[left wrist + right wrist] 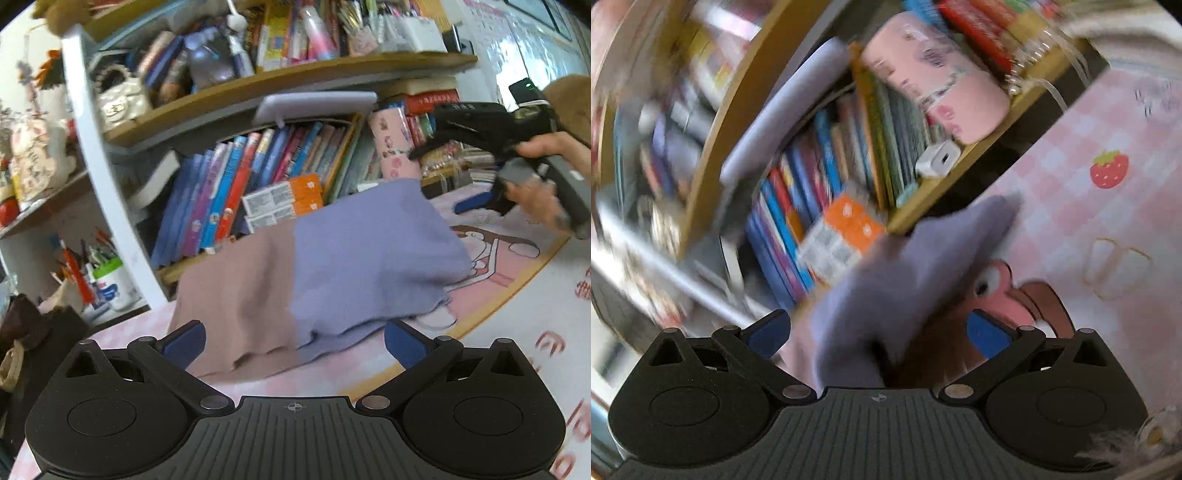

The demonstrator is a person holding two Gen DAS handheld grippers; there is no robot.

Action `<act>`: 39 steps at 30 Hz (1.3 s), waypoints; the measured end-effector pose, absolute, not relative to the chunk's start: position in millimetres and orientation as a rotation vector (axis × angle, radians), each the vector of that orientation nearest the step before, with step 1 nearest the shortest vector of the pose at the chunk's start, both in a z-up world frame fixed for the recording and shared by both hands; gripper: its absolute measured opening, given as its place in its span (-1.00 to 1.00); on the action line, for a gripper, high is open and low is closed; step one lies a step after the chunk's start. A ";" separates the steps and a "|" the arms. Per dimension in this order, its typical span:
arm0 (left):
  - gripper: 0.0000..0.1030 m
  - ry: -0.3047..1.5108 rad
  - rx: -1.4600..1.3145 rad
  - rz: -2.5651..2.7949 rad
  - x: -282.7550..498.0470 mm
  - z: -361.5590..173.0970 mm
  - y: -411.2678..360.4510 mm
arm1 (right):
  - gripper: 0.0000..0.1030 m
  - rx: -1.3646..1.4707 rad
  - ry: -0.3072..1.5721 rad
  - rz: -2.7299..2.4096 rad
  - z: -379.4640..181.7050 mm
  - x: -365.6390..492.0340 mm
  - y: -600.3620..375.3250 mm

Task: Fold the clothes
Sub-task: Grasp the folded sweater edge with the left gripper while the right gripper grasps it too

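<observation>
A folded two-tone garment, dusty pink on the left and lavender on the right point(314, 266), lies on the pink patterned table cover point(517, 332). My left gripper point(293, 341) is open just in front of its near edge, blue pads either side of the hem. My right gripper point(879, 334) is open, held above the lavender end point(905, 280); the view is blurred by motion. The right gripper also shows in the left wrist view point(480, 166), held in a hand above the garment's far right corner.
A bookshelf point(258, 177) full of books, boxes and a pink pouch point(395, 144) stands right behind the garment. A cup of pens point(107, 280) sits at the left. A white adapter point(938, 158) lies on the shelf edge.
</observation>
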State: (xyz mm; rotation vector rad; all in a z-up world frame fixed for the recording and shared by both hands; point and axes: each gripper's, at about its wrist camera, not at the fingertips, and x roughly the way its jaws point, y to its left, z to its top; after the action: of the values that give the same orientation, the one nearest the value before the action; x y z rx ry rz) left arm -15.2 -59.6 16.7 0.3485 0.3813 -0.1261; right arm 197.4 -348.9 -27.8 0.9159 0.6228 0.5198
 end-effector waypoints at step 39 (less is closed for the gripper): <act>-0.85 0.284 0.264 -0.533 -63.8 44.8 -118.2 | -0.76 1.216 0.461 0.883 3.9 157.0 -369.5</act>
State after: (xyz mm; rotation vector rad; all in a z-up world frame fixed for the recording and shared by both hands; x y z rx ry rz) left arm -63.8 -118.2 44.8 0.2643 0.2840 -0.5331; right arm 157.0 -369.5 3.9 1.2156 0.4610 0.8829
